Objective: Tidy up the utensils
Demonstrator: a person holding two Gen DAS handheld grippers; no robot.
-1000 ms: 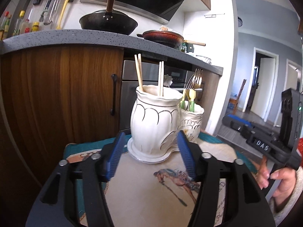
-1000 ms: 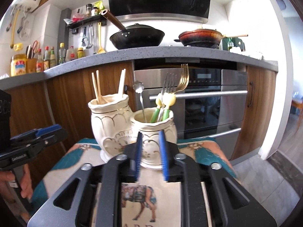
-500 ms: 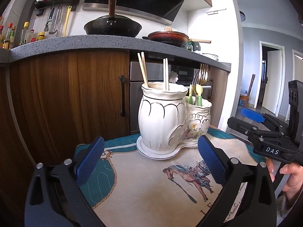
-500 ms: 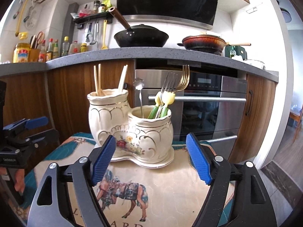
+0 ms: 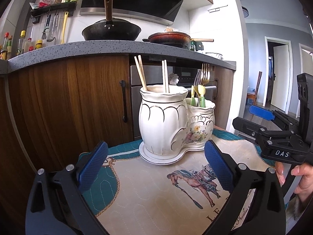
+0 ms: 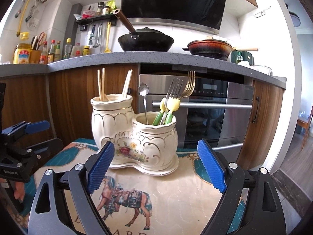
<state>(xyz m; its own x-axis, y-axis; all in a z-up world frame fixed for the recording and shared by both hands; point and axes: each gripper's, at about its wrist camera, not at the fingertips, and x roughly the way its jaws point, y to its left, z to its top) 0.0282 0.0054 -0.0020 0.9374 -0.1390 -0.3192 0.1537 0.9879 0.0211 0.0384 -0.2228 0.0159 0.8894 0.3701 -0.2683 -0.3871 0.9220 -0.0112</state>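
1. Fingers of my left gripper (image 5: 155,163) and right gripper (image 6: 155,165) are spread wide, empty.
2. The holder (image 6: 135,135) stands on the mat (image 6: 176,195), forks (image 6: 176,96) and chopsticks (image 6: 101,84) sorted.
3. The sorting looks finished; next I'd simply draw back clear.

Home kitchen. Speckled grey countertop (image 6: 156,58) over wood-grain cabinets (image 5: 68,105); built-in stainless oven (image 6: 205,113) below. Black wok (image 6: 145,42) and reddish-brown pan (image 6: 210,47) sit under a black range hood (image 6: 174,0). Sauce bottles (image 6: 56,51) and hanging ladles (image 6: 97,37) along tiled wall. Doorway (image 5: 277,74) opens to another room.
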